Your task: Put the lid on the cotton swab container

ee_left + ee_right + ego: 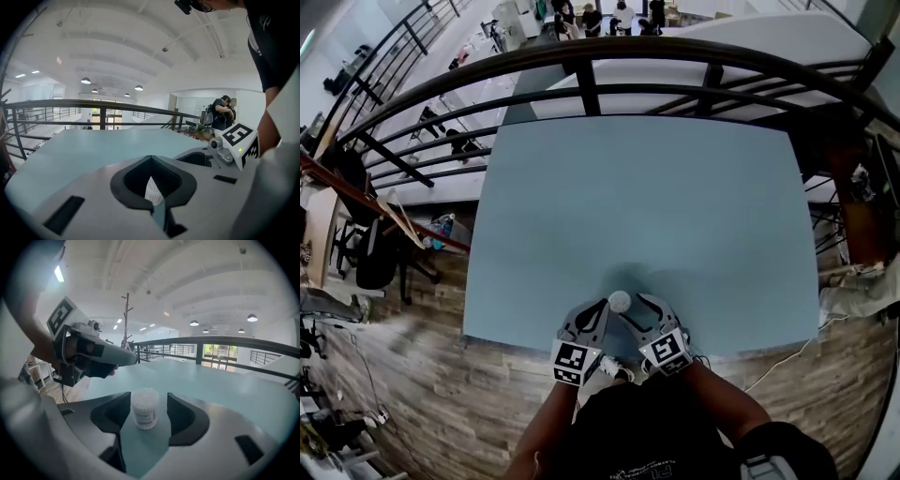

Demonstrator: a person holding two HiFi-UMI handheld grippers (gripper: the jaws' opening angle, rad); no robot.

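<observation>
The container (pixel 145 408) stands upright on the table (pixel 637 197) near its near edge, long axis vertical, swab-filled mouth facing straight up. The right gripper (pixel 148 402) has its jaws wide apart with the container between them. A gap shows on either side, so it grips nothing.

The left gripper (pixel 151 158) has its jaws almost together on a thin, pale, ribbed sliver (pixel 153 191), seen edge-on. I take this to be the lid, though too little of it shows to be sure. In the right gripper view the left gripper hangs above the table, up and to the left of the container and close to it.

The lid therefore has to come in from the left and above, turned flat over the mouth, then go straight down along the container's axis while the right jaws close to steady it
</observation>
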